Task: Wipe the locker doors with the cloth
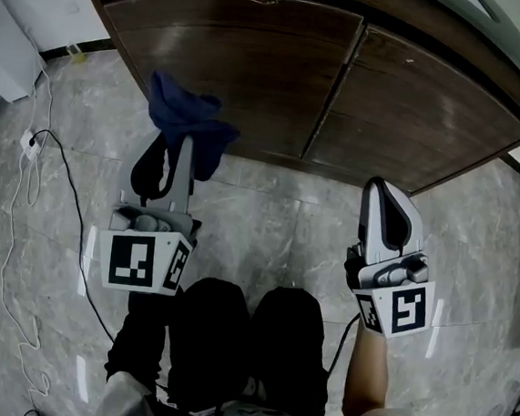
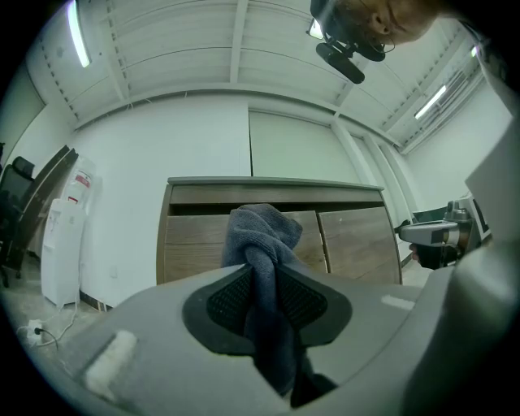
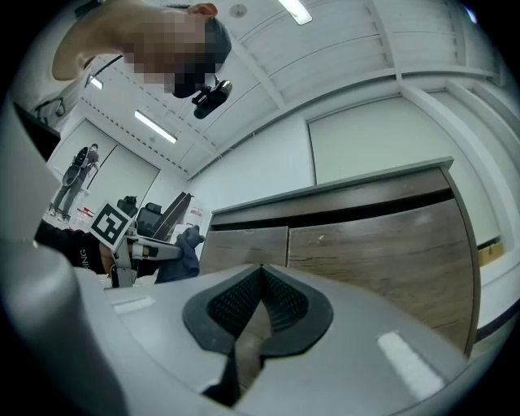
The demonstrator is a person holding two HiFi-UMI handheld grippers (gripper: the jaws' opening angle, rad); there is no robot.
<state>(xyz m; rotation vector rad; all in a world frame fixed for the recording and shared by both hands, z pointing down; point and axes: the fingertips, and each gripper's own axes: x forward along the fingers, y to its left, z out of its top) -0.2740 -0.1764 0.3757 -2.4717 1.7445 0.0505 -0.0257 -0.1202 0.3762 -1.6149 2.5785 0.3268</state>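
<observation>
The left tool [image 1: 177,145] is clamped on the bunched dark-blue fabric cloth [image 1: 185,119], held near the left door of the low dark-brown wooden locker [image 1: 255,74] (contact unclear). The right tool [image 1: 383,189] is closed and empty, facing the locker's right door. Wiping looks barely begun, with both doors to do.
</observation>
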